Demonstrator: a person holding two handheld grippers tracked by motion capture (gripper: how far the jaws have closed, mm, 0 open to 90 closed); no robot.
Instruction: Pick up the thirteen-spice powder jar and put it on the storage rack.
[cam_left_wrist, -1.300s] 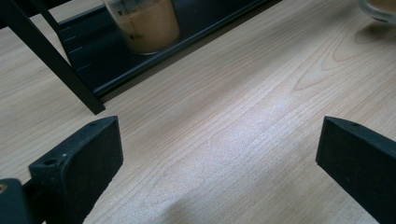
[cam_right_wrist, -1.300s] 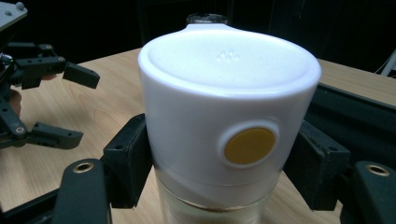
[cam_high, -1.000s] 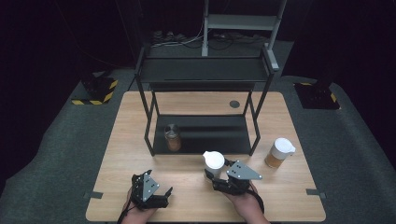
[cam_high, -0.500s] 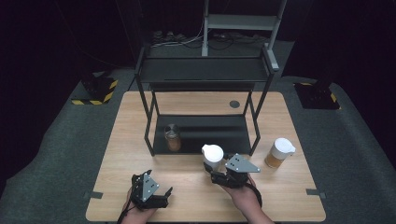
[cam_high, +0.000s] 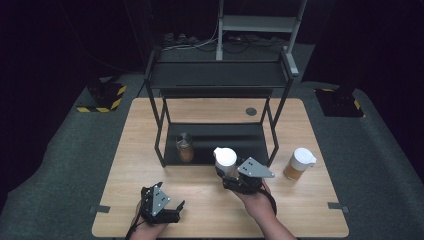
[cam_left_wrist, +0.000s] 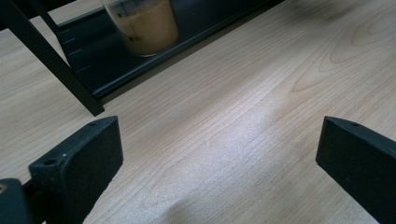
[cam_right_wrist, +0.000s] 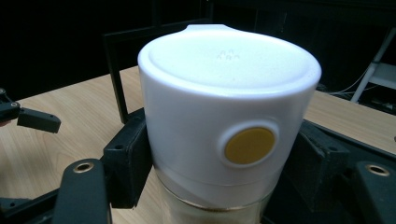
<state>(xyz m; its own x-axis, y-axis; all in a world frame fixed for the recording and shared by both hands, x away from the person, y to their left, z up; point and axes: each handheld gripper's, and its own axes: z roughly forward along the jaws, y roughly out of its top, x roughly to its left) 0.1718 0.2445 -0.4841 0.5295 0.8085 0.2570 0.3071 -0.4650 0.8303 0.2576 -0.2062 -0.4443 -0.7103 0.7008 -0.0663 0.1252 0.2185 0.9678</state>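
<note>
The right tongs (cam_high: 231, 176) pinch a white-lidded jar (cam_high: 225, 161) just above the worktop (cam_high: 310, 210) before the rack (cam_high: 220, 80), where one jar (cam_high: 185, 147) already stands, another (cam_high: 299, 164) waits right, and the left tongs (cam_high: 167, 212) rest spread.

Right gripper (cam_high: 231, 176) has its fingers clamped tight; left gripper (cam_high: 162, 207) rests with fingers spread wide

The printed lines on the open jar (cam_left_wrist: 144, 25) are too blurred to read.
</note>
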